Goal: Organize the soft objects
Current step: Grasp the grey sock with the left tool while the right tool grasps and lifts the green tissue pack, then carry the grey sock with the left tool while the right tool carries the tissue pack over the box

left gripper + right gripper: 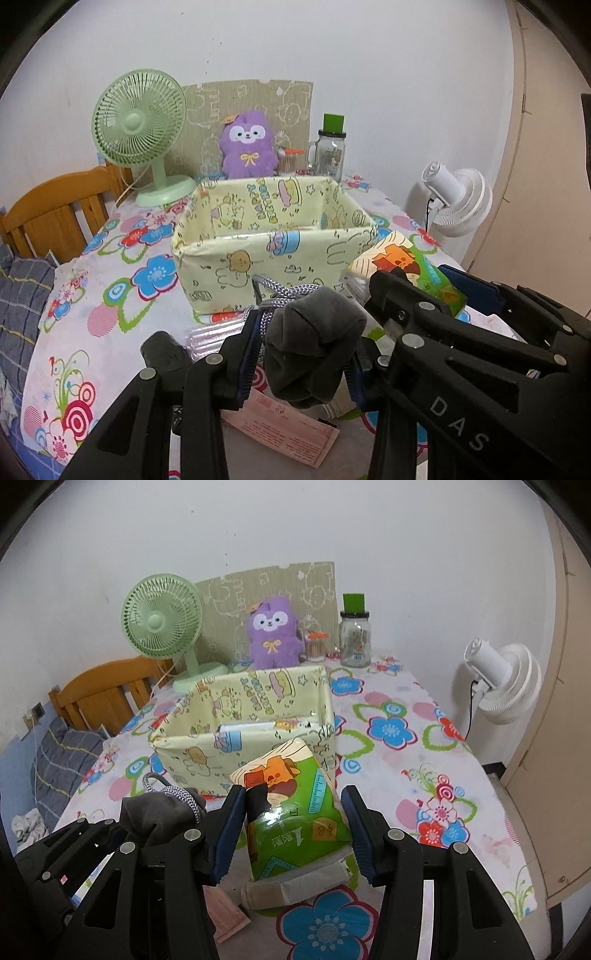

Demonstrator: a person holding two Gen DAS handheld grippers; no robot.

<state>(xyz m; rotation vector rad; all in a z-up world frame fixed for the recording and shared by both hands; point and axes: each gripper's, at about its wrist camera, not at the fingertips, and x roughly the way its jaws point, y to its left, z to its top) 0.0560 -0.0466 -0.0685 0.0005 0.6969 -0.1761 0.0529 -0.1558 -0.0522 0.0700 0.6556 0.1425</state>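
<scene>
Grey fabric, a rolled soft bundle (314, 347), is clamped between the two blue-padded fingers of the left gripper (301, 354), which holds it above the flowered tablecloth (110, 295), just in front of one pale yellow fabric storage box with cartoon prints (266, 254). One grey-and-white braided cord (284, 295) lies across the top of the bundle. The right gripper (297, 834) has its jaws wide apart, one on each side of one green and orange printed plastic pack (295, 812); whether the pads touch the pack I cannot tell. The pack leans near the front right corner of the box. Inside the box something flat and pale shows at the bottom, but it is too unclear to name. Behind the box stand one purple plush toy (248, 146), one green desk fan (142, 129) and one glass jar with green lid (330, 147). One white fan (502, 679) stands beside the table on the right.
</scene>
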